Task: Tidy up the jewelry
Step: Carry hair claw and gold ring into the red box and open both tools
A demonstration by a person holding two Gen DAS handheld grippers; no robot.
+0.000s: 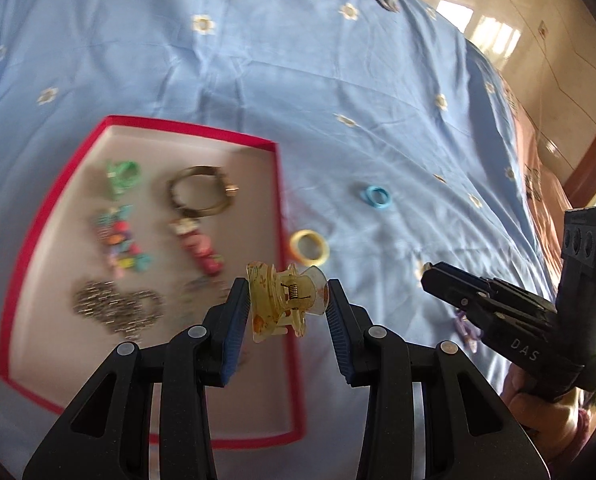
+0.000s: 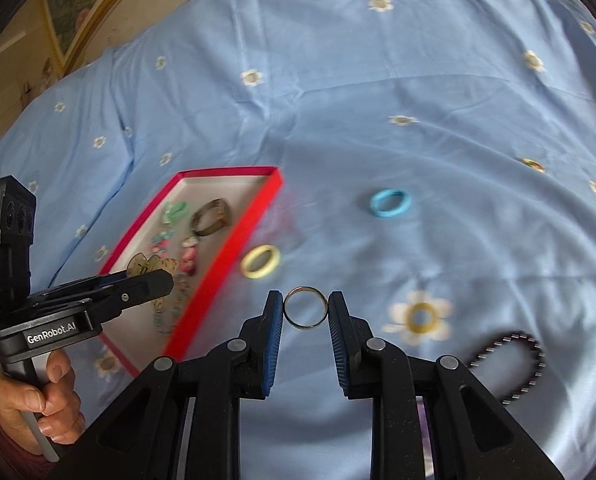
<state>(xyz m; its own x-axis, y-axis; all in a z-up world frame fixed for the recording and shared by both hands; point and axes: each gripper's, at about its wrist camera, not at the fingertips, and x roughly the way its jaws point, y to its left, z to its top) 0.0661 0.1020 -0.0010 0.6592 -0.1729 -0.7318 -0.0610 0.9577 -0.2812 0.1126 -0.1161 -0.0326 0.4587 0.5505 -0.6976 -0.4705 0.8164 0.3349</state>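
At lower left of the left wrist view, the red-rimmed box lies on the bed, already holding a bracelet, charms and chains. The left gripper pinches a yellow hair clip above the box's right edge, likely so it can be dropped inside. Just right of the box lie a yellow ring and, farther up, a blue ring, both loose on the sheet. At lower centre of the right wrist view, the right gripper pinches a thin metal ring, held clear of the sheet. A beaded band lies at lower right. The box's raised rim stands between the rings and its floor.
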